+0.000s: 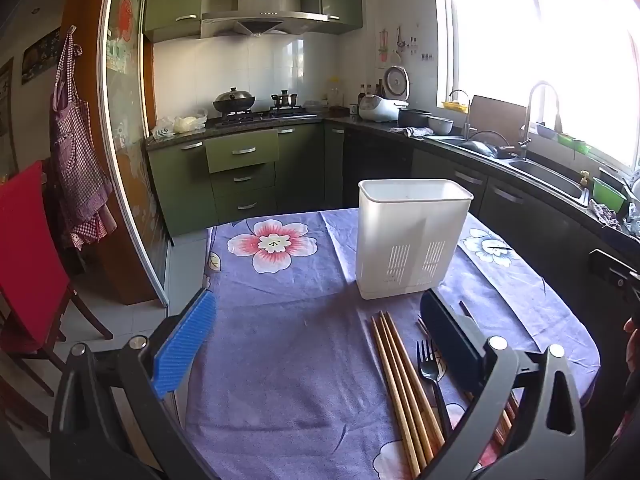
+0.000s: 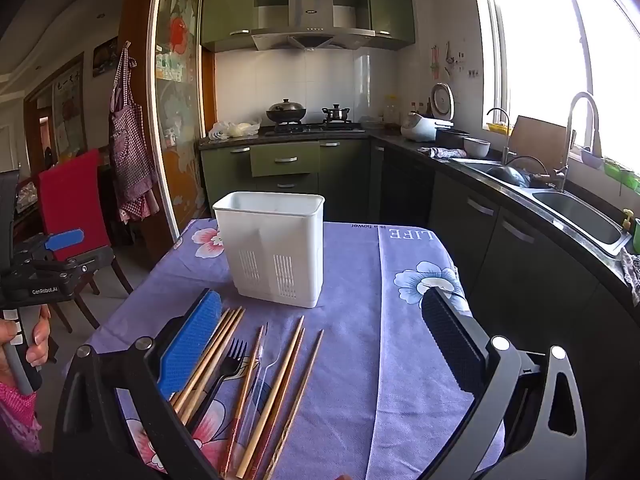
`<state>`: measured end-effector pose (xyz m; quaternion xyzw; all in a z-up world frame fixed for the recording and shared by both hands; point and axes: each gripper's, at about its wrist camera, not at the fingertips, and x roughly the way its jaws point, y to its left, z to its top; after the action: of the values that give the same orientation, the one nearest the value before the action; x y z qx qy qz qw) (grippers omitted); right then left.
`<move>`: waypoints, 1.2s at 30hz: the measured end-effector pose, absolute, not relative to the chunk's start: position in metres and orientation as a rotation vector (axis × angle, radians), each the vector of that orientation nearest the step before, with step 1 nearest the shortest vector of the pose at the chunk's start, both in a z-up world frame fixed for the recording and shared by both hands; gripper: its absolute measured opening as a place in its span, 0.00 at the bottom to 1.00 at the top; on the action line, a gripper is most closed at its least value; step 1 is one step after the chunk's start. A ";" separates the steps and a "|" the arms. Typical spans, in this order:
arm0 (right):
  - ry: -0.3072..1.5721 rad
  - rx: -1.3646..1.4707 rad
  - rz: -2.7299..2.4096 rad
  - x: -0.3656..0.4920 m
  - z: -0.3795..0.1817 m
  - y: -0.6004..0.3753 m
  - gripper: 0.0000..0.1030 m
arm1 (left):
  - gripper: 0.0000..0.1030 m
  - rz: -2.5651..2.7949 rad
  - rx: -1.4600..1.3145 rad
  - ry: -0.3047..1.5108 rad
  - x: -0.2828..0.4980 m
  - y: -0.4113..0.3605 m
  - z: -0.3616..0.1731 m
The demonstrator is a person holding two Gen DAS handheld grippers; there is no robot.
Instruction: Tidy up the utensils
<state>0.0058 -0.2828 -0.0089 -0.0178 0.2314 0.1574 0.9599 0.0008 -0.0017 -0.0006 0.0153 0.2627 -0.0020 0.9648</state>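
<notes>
Daylight from the window overexposes the right side; fisheye distortion curves edges; the left interior stays dim.

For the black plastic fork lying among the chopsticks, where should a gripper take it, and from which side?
Probably the black fork by its handle, just below the tines, from above. It lies flat on the tablecloth, and chopsticks crowd its left side, so the open right gripper should straddle its narrow width.
</notes>
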 end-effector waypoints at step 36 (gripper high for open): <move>0.484 -0.030 0.309 0.014 -0.020 -0.282 0.96 | 0.94 -0.032 -0.007 0.554 0.001 -0.001 -0.005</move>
<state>0.0141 -0.2819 -0.0196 -0.0147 0.2388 0.1524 0.9589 0.0007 -0.0009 -0.0047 -0.0032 0.2736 -0.0158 0.9617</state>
